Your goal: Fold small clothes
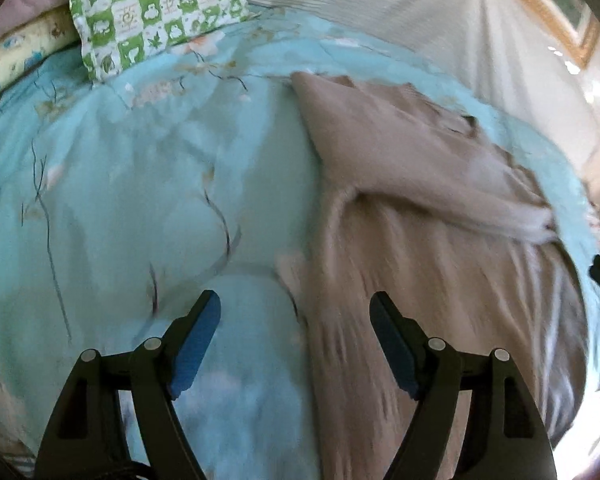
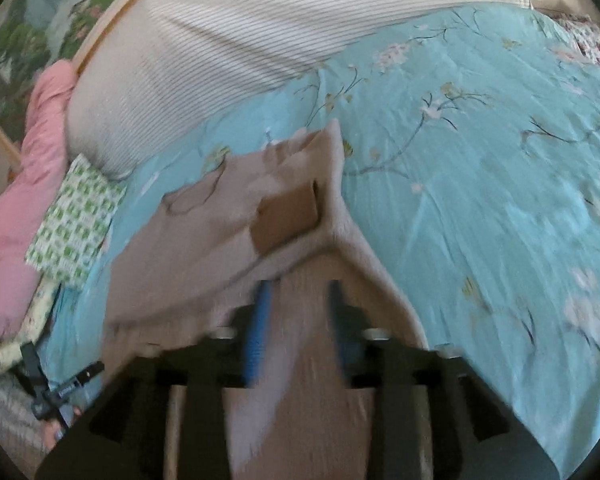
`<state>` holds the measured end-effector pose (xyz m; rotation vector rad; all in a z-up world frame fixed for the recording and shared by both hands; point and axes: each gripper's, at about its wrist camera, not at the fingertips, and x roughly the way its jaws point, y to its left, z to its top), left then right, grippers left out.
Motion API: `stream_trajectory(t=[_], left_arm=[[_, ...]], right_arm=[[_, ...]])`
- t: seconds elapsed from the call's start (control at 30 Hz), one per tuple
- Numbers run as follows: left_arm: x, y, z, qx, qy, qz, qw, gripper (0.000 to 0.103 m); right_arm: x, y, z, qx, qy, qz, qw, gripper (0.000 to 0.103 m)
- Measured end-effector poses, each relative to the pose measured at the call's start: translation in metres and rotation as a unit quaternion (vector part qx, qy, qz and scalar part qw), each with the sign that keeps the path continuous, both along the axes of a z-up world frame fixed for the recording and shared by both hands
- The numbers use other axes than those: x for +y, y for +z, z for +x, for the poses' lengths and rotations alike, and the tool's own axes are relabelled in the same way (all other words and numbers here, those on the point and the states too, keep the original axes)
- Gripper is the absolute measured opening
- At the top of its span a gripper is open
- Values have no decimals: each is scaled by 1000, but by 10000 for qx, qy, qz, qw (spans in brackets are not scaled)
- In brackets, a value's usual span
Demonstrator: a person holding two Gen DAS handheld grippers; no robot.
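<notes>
A beige garment (image 1: pixel 412 184) lies on the teal floral bedspread (image 1: pixel 147 184), right of centre in the left wrist view. My left gripper (image 1: pixel 295 328) is open and empty, hovering over the garment's left edge. In the right wrist view the beige garment (image 2: pixel 227 224) is lifted at its near edge, with a brown patch showing on it. My right gripper (image 2: pixel 300 312) is shut on a bunched fold of this garment, which runs between the blue pads (image 2: pixel 257 328).
A green-and-white checked pillow (image 1: pixel 151 8) lies at the bed's far left. A white ribbed cushion (image 2: pixel 259 28) runs along the bed's far side. A pink blanket (image 2: pixel 23 200) lies beyond the checked pillow (image 2: pixel 75 232). The other gripper (image 2: pixel 55 384) shows at the lower left.
</notes>
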<state>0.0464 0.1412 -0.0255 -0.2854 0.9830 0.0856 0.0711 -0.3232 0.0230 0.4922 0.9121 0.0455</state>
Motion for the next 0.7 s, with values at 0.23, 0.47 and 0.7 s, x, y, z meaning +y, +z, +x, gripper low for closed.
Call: stream_trajectory(t=[0.23,0.47,0.7], left_arm=[[-24,1,-70,8,-617,-285,9977,77],[-51,-25,-140,302,-1078,-636,9917,77],[-60,-57,-160,640,-1265,-1075,9840,79]], right_arm=[[7,1,-66,-5,415,-8,9991,45],[6,-4,-119,-40,793,86,9968,45],[-14,-7,-156,103,1134,251,9932,45]])
